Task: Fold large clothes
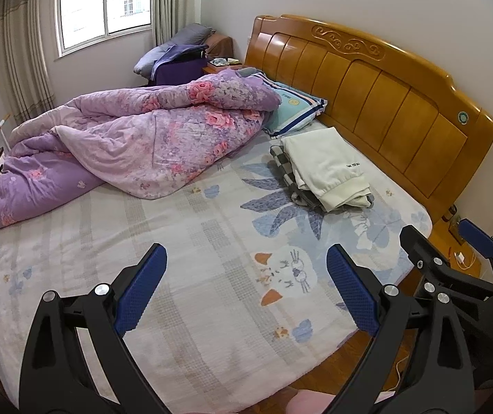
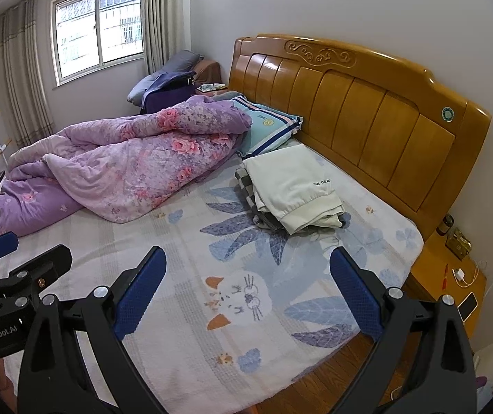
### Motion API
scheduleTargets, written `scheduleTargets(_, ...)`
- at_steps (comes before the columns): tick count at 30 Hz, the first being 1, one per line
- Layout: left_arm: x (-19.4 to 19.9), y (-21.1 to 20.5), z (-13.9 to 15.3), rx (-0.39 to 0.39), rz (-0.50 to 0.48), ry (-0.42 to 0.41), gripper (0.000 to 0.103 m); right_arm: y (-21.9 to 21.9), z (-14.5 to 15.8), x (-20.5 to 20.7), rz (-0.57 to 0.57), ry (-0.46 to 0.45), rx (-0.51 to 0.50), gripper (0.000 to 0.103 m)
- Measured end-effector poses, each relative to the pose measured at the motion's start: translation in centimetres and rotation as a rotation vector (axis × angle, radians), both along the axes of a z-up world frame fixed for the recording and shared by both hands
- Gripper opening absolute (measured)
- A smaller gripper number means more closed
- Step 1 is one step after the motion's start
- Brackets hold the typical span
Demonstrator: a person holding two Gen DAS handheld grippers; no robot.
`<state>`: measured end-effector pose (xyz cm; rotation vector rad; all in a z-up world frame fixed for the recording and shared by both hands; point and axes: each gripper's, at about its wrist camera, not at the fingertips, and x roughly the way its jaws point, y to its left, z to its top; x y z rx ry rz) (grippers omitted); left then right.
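Both claws hung above the near edge of the bed (image 1: 212,310), side by side. Left claw (image 1: 246,289) was spread wide, nothing between its blue pads; right claw (image 2: 248,293) likewise wide and empty. The clothes sat well ahead, near the headboard (image 2: 367,120): a folded cream garment (image 2: 291,186) lying on top of a checkered one (image 2: 246,186) (partly covered). A purple floral quilt (image 1: 136,145) was bunched on the far side, beside a pillow (image 2: 267,127).
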<state>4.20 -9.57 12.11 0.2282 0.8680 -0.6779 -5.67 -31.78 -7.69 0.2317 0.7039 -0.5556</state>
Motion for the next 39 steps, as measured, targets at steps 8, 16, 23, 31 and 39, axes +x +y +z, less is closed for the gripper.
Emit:
scheduleTargets(8,0.46,-0.46,-0.26,0.014,-0.008,-0.012,0.094,-0.17,-0.1,0.0,-0.004,-0.004,0.003,0.092)
scheduleTargets(16,0.44,-0.6,-0.72,0.017,-0.022,-0.008,0.094,-0.52,-0.26,0.03,-0.014,0.004,0.023,0.092)
scheduleTargets(23,0.56,-0.54,-0.94,0.018,-0.027,-0.009,0.094,-0.53,-0.35,0.15,-0.021,0.008,0.032,0.092)
scheduleTargets(31,0.53,-0.6,-0.92,0.016,-0.034,-0.008,0.094,-0.27,-0.44,0.22,-0.021,0.007,0.027,0.092)
scheduleTargets(39,0.61,-0.86,-0.91,0.021,-0.042,-0.018,0.094,0.01,-0.56,0.42,-0.026,0.002,0.039,0.092)
